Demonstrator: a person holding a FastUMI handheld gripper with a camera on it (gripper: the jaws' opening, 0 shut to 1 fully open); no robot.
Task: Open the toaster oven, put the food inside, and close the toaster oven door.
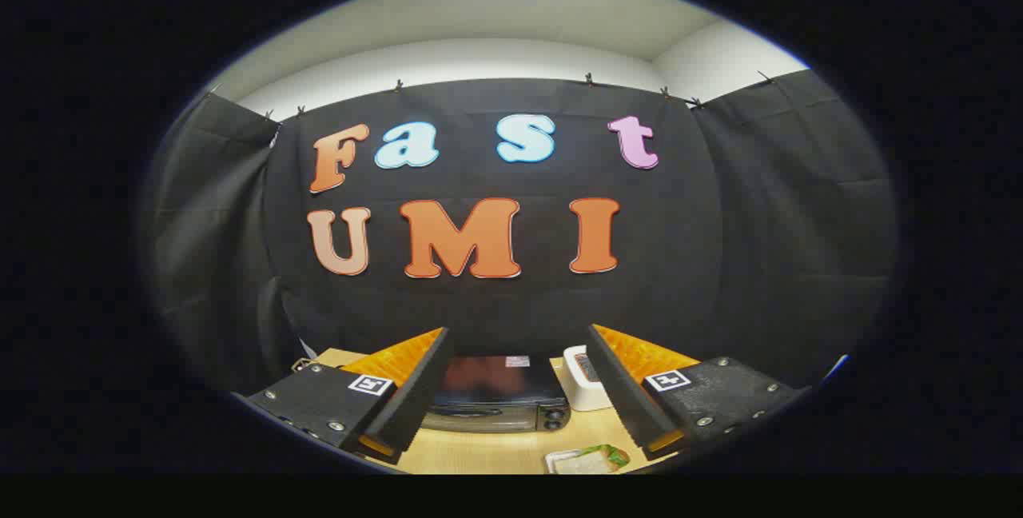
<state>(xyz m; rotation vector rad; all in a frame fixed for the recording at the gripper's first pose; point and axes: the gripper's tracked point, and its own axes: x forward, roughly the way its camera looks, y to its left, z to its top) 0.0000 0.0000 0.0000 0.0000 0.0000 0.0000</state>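
A dark toaster oven [497, 392] stands on the light wooden table [479, 450], seen from above between and beyond my fingers, its door shut and two knobs on the right of its front. The food [590, 460], a pale slice with a green leaf on a small white tray, lies on the table in front of the oven, nearer the right finger. My gripper [515, 390] is held high above the table, open, with nothing between its fingers.
A white box-shaped object [586, 378] stands right of the oven, just behind the right finger. The black cloth wall rises behind the table and wraps both sides. Bare tabletop lies in front of the oven.
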